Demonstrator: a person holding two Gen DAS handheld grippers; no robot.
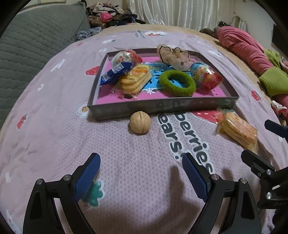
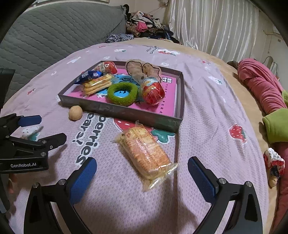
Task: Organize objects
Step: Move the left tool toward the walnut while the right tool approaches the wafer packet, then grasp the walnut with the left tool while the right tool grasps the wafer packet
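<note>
Pink bedding (image 1: 126, 171) printed with strawberries and lettering covers the bed, with a grey quilted cushion (image 1: 36, 39) at the far left and white curtains (image 2: 216, 23) behind. Above that blanket the left gripper (image 1: 141, 172) hangs with its blue-padded jaws spread wide and nothing between them; just ahead of it a walnut (image 1: 140, 124) lies on the cloth, close to the near wall of the box. The right gripper (image 2: 142, 174) is likewise wide open and empty, its fingers either side of the near end of a clear-wrapped cracker packet (image 2: 145, 153), not touching it; the packet lies on the blanket just outside the box's near corner. Farther out sits the shallow grey box (image 1: 162, 108) with a pink floor, holding a second cracker packet (image 1: 135, 79), a blue snack wrapper (image 1: 115, 72), a green fuzzy ring (image 1: 177, 82), two foil-wrapped egg-shaped sweets (image 1: 205, 75), and a beige plush toy (image 1: 172, 55) against the far wall. Beyond the box, a heap of clothes (image 1: 109, 14) lies near the curtains, and a pink and green garment (image 2: 261, 88) lies along the right edge of the bed.
</note>
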